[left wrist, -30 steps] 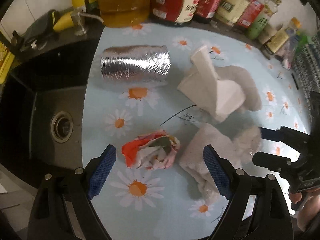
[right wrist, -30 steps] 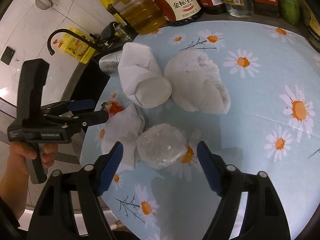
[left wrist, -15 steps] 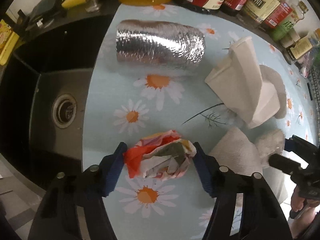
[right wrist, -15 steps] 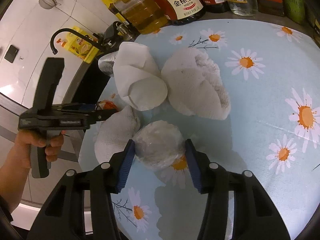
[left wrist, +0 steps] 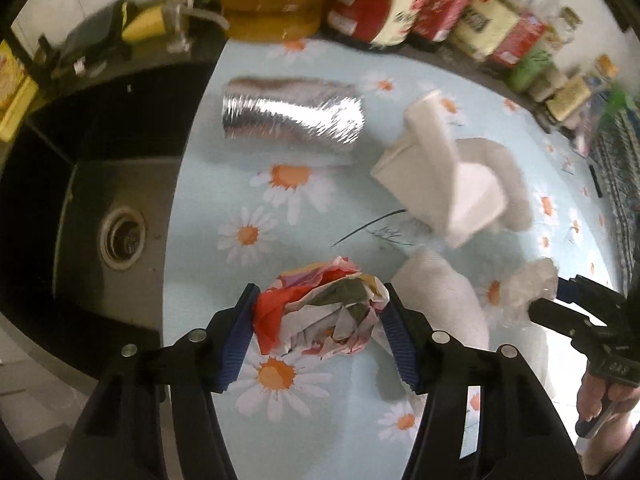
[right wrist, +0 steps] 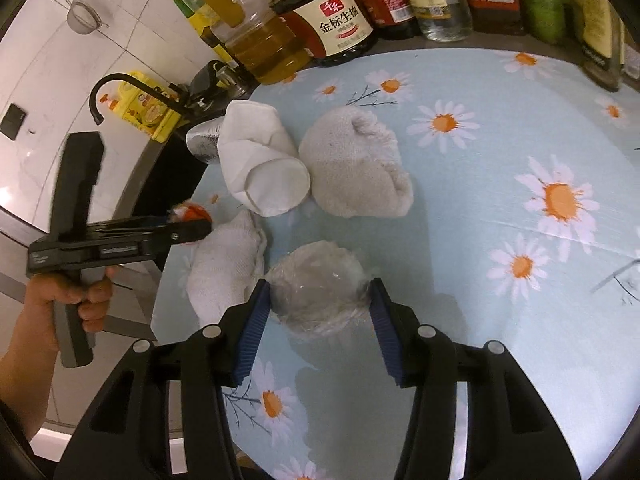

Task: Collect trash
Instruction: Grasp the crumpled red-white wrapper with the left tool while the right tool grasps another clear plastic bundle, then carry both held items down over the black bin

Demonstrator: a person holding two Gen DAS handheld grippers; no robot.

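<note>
Left gripper (left wrist: 320,322): jaws closing, pads pressing the crumpled colourful wrapper (left wrist: 324,312) near the sink (left wrist: 80,216).
Right gripper (right wrist: 318,314): clamped on the clear plastic wad (right wrist: 318,290).
Oil jug (right wrist: 268,46): part-filled, far edge.

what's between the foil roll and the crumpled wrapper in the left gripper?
Nothing: bare daisy-print tablecloth lies between the foil roll and the crumpled wrapper, on which the left gripper is closing. Left wrist view shows it.

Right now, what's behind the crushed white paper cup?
Behind the paper cup in the right camera peeks the end of a shiny foil roll, mostly hidden by the cup. A grey towel sits beside it. What's under the cup can't be seen.
</note>
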